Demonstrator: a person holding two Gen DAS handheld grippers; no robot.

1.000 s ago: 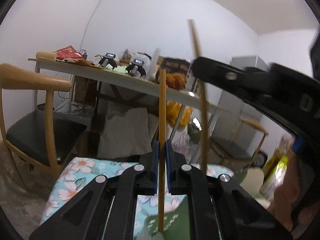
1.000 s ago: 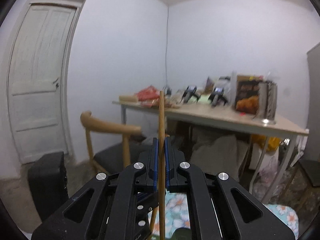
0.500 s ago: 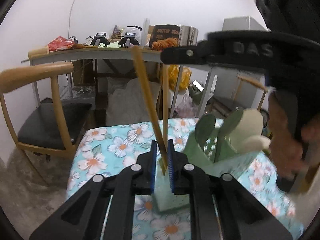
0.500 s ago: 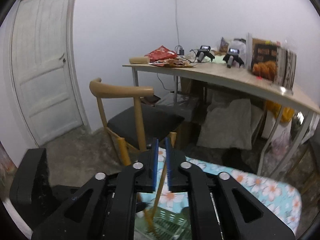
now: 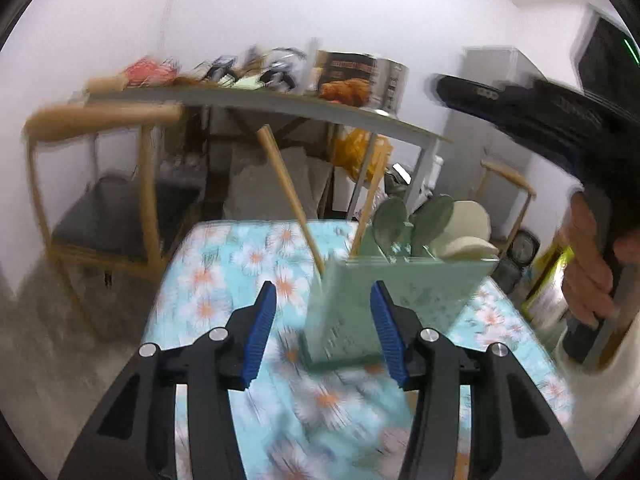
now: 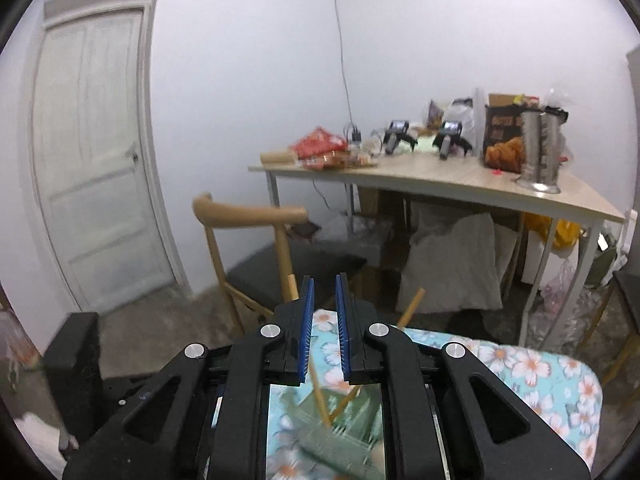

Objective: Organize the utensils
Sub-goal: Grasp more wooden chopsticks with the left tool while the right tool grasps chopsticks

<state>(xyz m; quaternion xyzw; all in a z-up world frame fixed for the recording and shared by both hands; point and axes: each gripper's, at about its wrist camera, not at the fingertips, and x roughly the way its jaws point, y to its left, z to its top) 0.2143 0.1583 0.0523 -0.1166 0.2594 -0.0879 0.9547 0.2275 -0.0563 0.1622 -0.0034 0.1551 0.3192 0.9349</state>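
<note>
A pale green utensil holder (image 5: 400, 300) stands on the floral tablecloth (image 5: 224, 280). Two wooden chopsticks lean in it, one tilted left (image 5: 288, 196) and one near the spoons (image 5: 368, 208). Green spoons (image 5: 432, 220) and a cream one (image 5: 468, 228) fill its other side. My left gripper (image 5: 324, 316) sits just short of the holder, its jaws opening with nothing pressed between the pads. My right gripper (image 6: 324, 320) hovers above the holder (image 6: 340, 432), its jaws opening a little and empty; the chopsticks (image 6: 320, 396) show below it. It also appears at upper right (image 5: 520, 108), held by a hand (image 5: 592, 264).
A wooden chair (image 5: 100, 120) stands beyond the table's far left edge. Behind it is a long cluttered desk (image 6: 440, 176). A white door (image 6: 96, 160) and a black box on the floor (image 6: 72, 352) lie to the left. A yellow bottle (image 5: 548, 280) stands at the right.
Each gripper held a chopstick a second ago; both have let go and the chopsticks now stand in the holder. Both jaws have parted, and the left gripper has drawn back.
</note>
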